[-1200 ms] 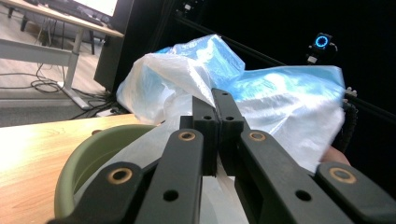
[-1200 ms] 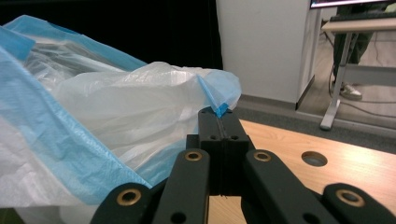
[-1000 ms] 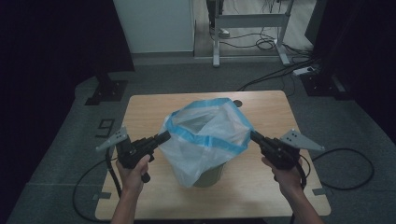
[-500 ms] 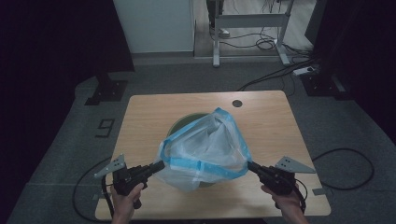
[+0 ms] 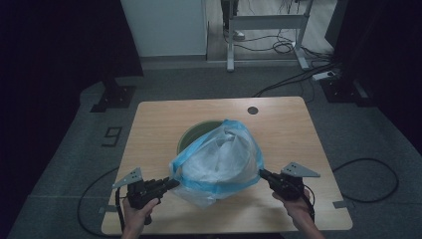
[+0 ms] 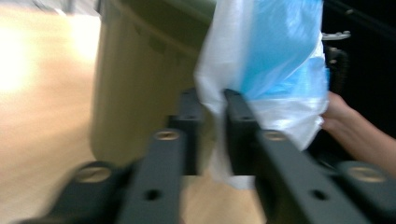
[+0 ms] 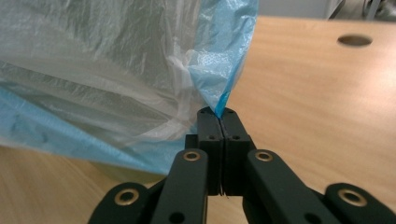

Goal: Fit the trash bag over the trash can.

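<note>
A translucent white bag with a blue rim (image 5: 219, 164) is stretched between my two grippers, draped over the near side of a green bin (image 5: 191, 134) on the wooden table (image 5: 278, 129). My left gripper (image 5: 174, 183) is at the bag's left corner. In the left gripper view its jaws (image 6: 212, 100) have just been opening and stand apart, with a fold of the bag (image 6: 275, 56) hanging loose between them beside the bin (image 6: 135, 79). My right gripper (image 5: 261, 173) holds the bag's right corner, its jaws (image 7: 218, 112) shut on the blue edge of the bag (image 7: 93, 70).
A round cable hole (image 5: 253, 110) lies in the table's far right part, and it is seen again in the right gripper view (image 7: 355, 40). A white cabinet and a desk frame with cables stand on the floor beyond. The right hand (image 6: 341, 116) shows behind the bag.
Both hands have come down and toward the table's near edge with the bag. The bag has sunk from above the bin onto its near side, and the bin's far rim now shows.
</note>
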The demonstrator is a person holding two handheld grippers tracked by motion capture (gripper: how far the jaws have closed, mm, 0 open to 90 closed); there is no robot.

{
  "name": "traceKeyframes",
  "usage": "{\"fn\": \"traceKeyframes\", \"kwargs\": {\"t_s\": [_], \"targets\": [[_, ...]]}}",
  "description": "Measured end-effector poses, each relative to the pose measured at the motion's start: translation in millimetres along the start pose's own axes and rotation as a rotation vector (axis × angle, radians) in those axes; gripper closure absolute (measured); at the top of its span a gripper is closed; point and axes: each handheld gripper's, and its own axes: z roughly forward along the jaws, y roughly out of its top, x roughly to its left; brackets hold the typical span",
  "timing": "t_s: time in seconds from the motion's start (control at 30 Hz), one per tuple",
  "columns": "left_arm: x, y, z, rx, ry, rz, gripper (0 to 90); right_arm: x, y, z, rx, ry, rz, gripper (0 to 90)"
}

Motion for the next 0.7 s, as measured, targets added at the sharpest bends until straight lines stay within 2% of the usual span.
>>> {"fn": "traceKeyframes", "kwargs": {"t_s": [0.1, 0.17, 0.27, 0.33, 0.37, 0.4, 0.47, 0.5, 0.57, 0.67, 0.7], "targets": [[-8.7, 10.2, -8.3, -0.027, 0.016, 0.041, 52.5, 1.1, 3.9, -5.4, -0.024, -0.016, -0.019, 86.6], [-15.8, 22.8, -16.0, -0.055, 0.017, 0.056, 42.8, 1.1, 6.0, -8.2, -0.031, -0.031, -0.037, 86.2], [-23.9, 41.7, -20.9, -0.077, 0.016, 0.07, 35.7, 0.8, 8.0, -10.6, -0.038, -0.038, -0.044, 85.6], [-26.7, 54.9, -17.7, -0.062, 0.027, 0.08, 33.6, 1.1, 8.5, -10.9, -0.039, -0.042, -0.049, 85.3], [-26.7, 54.9, -17.7, -0.062, 0.027, 0.08, 33.1, 1.3, 8.7, -10.9, -0.04, -0.044, -0.049, 85.2], [-26.7, 67.6, -11.2, -0.041, 0.037, 0.083, 32.9, 1.4, 8.9, -11.0, -0.04, -0.046, -0.051, 85.1], [-24.5, 79.2, -2.8, -0.019, 0.048, 0.081, 32.5, 2.0, 9.3, -10.9, -0.044, -0.048, -0.052, 84.8], [-24.5, 79.2, -2.8, -0.019, 0.048, 0.081, 32.5, 2.3, 9.6, -11.0, -0.046, -0.047, -0.053, 84.6], [-20.2, 93.4, 11.9, 0.028, 0.072, 0.084, 33.0, 2.7, 10.2, -11.1, -0.05, -0.047, -0.058, 83.9], [-16.1, 102.1, 25.2, 0.077, 0.098, 0.084, 37.7, 3.3, 11.1, -11.4, -0.053, -0.048, -0.07, 82.7], [-15.0, 103.6, 28.6, 0.095, 0.109, 0.084, 45.1, 3.3, 11.4, -11.6, -0.054, -0.048, -0.075, 82.1]]}}
